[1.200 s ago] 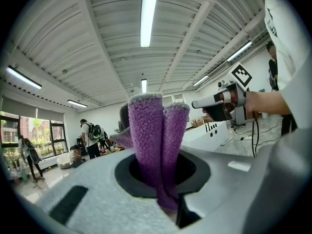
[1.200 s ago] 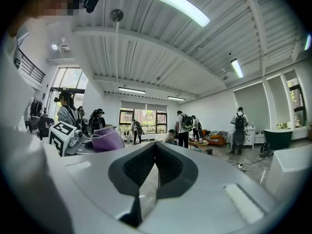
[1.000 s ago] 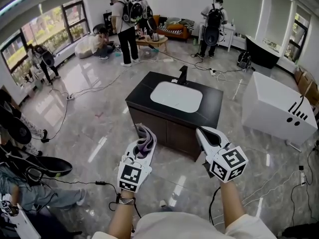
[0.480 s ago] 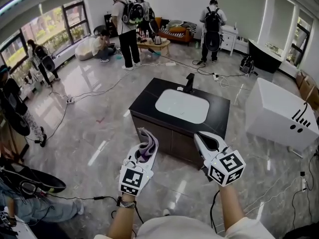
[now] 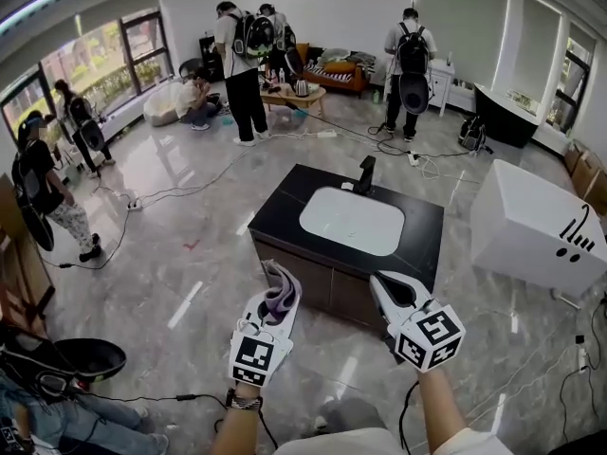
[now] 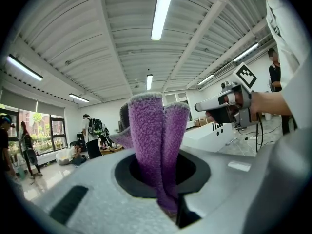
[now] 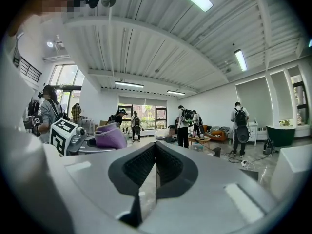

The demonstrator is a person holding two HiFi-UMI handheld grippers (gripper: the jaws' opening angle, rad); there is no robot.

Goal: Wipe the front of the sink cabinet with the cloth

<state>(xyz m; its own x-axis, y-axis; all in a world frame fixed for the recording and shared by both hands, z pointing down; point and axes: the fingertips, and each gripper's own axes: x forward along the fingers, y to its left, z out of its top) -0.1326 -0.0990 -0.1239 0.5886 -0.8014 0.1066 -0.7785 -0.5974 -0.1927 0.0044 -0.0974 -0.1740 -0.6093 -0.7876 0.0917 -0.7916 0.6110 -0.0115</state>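
With the left tongs (image 5: pixel 273 297) clamped on the cloth (image 6: pixel 155 145) and the right tongs (image 5: pixel 389 287) together and empty, pressing the cloth flat against the cabinet front (image 5: pixel 332 292) seems best.

A large open studio furnished like a home is shown — a freestanding sink cabinet (image 5: pixel 332 278) is set in the middle of a polished marble floor (image 5: pixel 171 254), and a sofa (image 5: pixel 334 66) is placed by the far wall. Cables (image 5: pixel 180 192) are trailed across the floor, backpacks (image 5: pixel 412 38) are worn by several people (image 5: pixel 240 60), and strip lights (image 6: pixel 163 9) are fixed overhead.

Purple cloth (image 6: pixel 155 145) near dark cabinet (image 5: pixel 327 287)
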